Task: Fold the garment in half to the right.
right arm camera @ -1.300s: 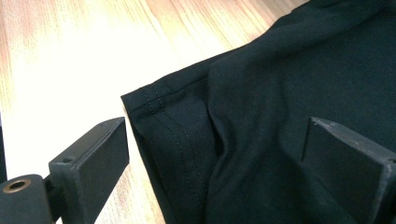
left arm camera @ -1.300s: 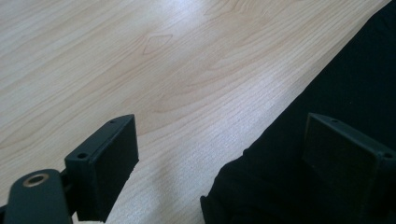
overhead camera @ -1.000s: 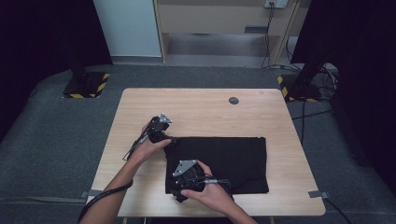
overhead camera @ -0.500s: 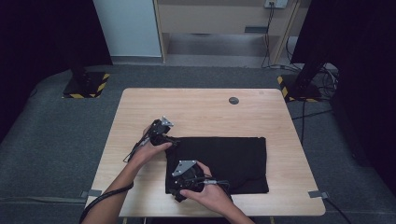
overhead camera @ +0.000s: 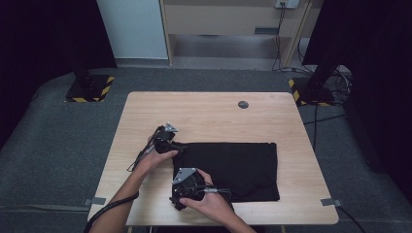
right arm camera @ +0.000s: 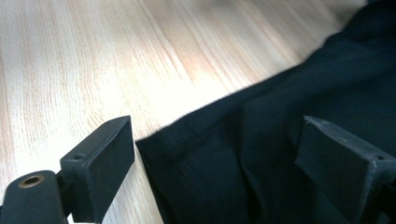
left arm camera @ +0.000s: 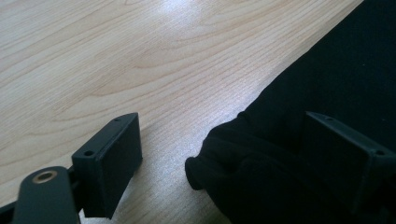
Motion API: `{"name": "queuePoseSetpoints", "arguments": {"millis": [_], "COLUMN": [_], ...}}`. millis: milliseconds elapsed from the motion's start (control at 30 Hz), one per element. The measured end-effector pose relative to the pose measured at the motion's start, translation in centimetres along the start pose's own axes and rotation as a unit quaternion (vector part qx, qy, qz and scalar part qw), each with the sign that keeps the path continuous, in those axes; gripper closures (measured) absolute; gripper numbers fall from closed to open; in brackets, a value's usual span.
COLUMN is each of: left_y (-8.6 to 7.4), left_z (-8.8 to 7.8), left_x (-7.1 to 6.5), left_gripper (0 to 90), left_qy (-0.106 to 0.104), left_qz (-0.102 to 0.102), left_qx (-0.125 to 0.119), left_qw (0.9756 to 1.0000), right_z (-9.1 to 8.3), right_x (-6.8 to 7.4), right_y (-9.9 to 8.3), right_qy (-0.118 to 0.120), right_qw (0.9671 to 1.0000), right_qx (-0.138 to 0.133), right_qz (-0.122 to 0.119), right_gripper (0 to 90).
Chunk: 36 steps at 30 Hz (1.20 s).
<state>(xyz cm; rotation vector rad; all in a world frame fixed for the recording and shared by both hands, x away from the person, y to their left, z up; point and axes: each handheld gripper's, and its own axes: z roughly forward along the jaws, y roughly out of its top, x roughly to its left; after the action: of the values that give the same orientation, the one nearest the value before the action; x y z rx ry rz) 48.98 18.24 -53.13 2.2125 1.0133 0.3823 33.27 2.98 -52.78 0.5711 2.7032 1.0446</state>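
Two grippers work at the left edge of a black cloth (overhead camera: 228, 167) lying flat on the near right part of the wooden surface (overhead camera: 209, 114). The left gripper (overhead camera: 179, 147) sits at the cloth's far-left corner, fingers (left arm camera: 114, 161) spread around the bunched corner and just closing slightly. The right gripper (overhead camera: 178, 203) sits at the near-left corner, fingers (right arm camera: 100, 163) likewise spread over the hem, not pinching it.

A small dark disc (overhead camera: 243, 104) lies on the wooden table (overhead camera: 204, 116).
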Motion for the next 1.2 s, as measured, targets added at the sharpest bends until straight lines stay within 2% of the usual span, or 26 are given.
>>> {"name": "queuePoseSetpoints", "arguments": {"millis": [167, 267, 433, 700, 867, 933, 1067, 1133, 1200], "left_y": [0.0, -0.1, -0.2, -0.3, -0.4, -0.5, -0.5, -0.5, -0.3], "left_z": [-0.1, -0.2, -0.4, -0.8, -0.8, -0.8, -1.0, -1.1, -1.4], "left_x": [-0.1, -0.1, -0.4, -1.1, -1.4, -1.5, -1.4, -1.2, -1.2], "left_gripper": [16.3, 19.9, 31.3, 54.5, 70.1, 75.1, 79.4, 80.3, 80.7], "left_qy": [-0.004, -0.01, -0.024, -0.039, -0.042, -0.04, -0.04, -0.039, -0.037], "left_qz": [0.005, 0.009, 0.014, 0.006, -0.027, -0.033, -0.046, -0.054, -0.053], "left_qx": [-0.001, -0.004, -0.013, -0.014, -0.02, -0.023, -0.027, -0.031, -0.034], "left_qw": [1.0, 0.9999, 0.9995, 0.9991, 0.9985, 0.9984, 0.9978, 0.9973, 0.9973], "right_z": [0.9, 1.1, 0.9, 0.4, 0.2, 0.3, 0.2, 0.1, -0.2], "right_x": [0.3, 0.2, 0.0, -0.7, -0.9, -0.9, -0.7, -0.6, -0.4], "right_y": [0.1, 0.1, 0.0, 0.0, 0.3, 0.5, 0.5, 0.5, 0.7], "right_qy": [-0.001, -0.001, 0.0, -0.012, -0.022, -0.03, -0.047, -0.055, -0.063], "right_qw": [0.9999, 1.0, 1.0, 0.9998, 0.9997, 0.9994, 0.9988, 0.9984, 0.9979], "right_qx": [0.009, 0.009, 0.007, 0.006, 0.01, 0.013, 0.014, 0.014, 0.011], "right_qz": [-0.007, -0.002, 0.001, 0.013, 0.01, 0.009, 0.001, -0.003, -0.007], "right_gripper": [12.3, 12.9, 17.6, 38.7, 59.6, 67.2, 78.2, 80.0, 80.2]}}
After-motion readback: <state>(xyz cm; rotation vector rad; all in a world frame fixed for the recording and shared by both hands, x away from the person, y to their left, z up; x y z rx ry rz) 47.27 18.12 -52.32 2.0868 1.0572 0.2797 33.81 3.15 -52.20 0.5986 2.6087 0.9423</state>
